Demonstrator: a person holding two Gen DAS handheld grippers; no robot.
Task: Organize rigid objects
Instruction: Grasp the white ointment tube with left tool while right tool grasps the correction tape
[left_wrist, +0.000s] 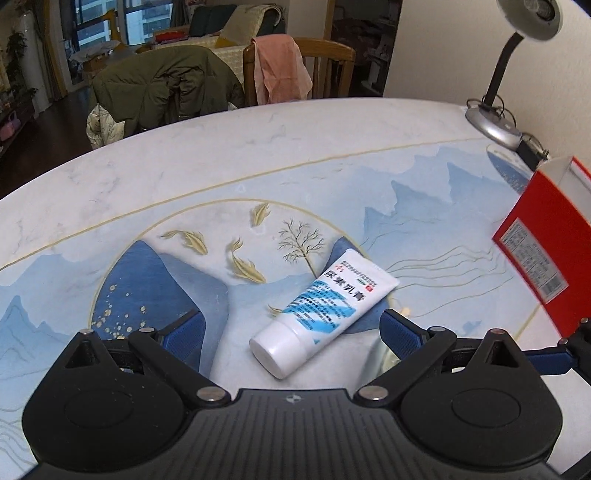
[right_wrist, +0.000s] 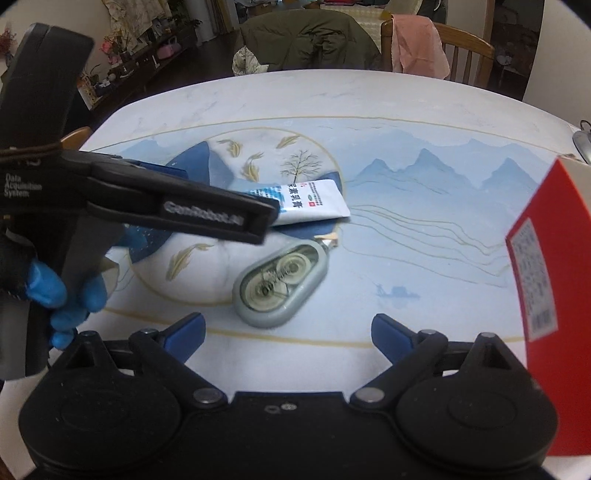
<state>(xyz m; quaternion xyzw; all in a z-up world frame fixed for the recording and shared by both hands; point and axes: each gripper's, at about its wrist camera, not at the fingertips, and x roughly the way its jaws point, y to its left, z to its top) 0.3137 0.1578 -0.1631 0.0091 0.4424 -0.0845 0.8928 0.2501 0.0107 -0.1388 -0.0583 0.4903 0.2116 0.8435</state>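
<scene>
Presently: left gripper (left_wrist: 291, 328) spread wide over white tube (left_wrist: 321, 310); right gripper (right_wrist: 288, 332) wide, empty, above correction-tape dispenser (right_wrist: 280, 282) — smooth tube likely to roll, crowded approach risked collision.

Both grippers, the left gripper (left_wrist: 291, 332) and the right gripper (right_wrist: 288, 332), are matte black with ribbed housings, silver pivot screws and blue textured finger pads (left_wrist: 186, 334). The left one's side carries white lettering, "Data Acquisition System". The hand (right_wrist: 62, 295) wears a blue glove.
</scene>
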